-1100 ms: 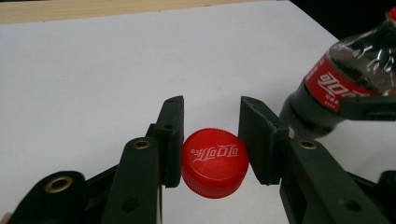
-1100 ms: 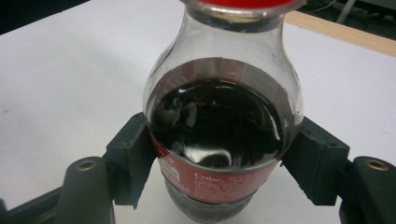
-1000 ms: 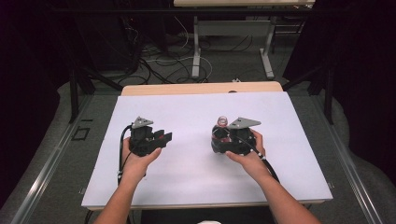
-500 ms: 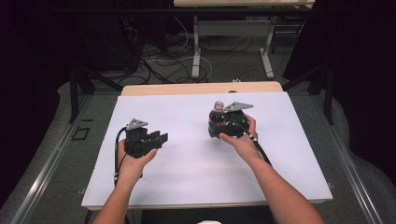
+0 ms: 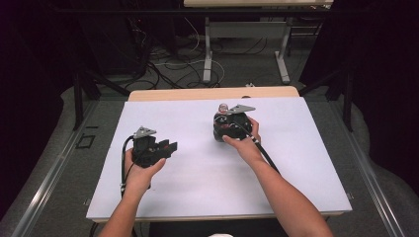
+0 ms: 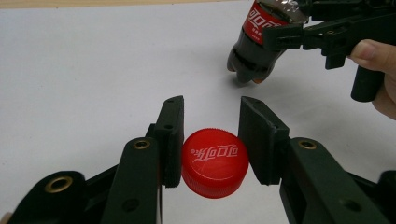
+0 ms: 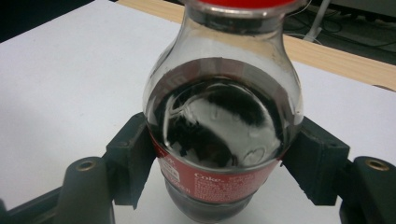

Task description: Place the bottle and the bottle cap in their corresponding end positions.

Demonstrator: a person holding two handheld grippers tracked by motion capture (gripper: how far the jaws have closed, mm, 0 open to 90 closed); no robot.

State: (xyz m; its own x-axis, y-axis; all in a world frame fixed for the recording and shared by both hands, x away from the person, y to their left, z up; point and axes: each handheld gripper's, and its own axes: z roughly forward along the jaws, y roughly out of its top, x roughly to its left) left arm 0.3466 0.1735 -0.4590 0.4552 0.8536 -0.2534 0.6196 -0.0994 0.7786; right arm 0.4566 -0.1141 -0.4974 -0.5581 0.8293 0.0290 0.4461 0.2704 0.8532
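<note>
**A:** High view: where are the working things?

**B:** On the white surface point(image 5: 296, 163). The left hand-held gripper point(image 5: 168, 147) sits toward the near left, its jaws pointing right. The right hand-held gripper point(image 5: 222, 126) sits near the middle, toward the far edge, clamped on a small cola bottle point(image 5: 223, 109) that stands under its grey plate.

**A:** Left gripper view: what does the left one pinch?

**B:** A red screw cap point(image 6: 215, 162), logo side up, held by its ribbed skirt between both pads. Farther off, the bottle point(image 6: 254, 44) hangs tilted in the other gripper, its lobed base at or just above the surface; contact cannot be told.

**A:** How will the cap handle?

**B:** Probably light, stiff and hard to damage. The ribbed rim gives purchase, so the skirt is the place to hold it; a grip across the smooth top would likely slip.

**A:** Right gripper view: and the bottle?

**B:** The jaws squeeze the bottle point(image 7: 222, 135) across the red label band, below the shoulder. Dark liquid fills the body to about the shoulder, and a red ring shows at the neck.

**A:** Its handling?

**B:** Judged heavier than the cap, and its thin clear wall may dent under pressure. The plastic looks smooth and glossy, so the label band is the sound hold, since the curved shoulder would let the pads slide. If open, it should stay near upright, or the drink may spill.
</note>
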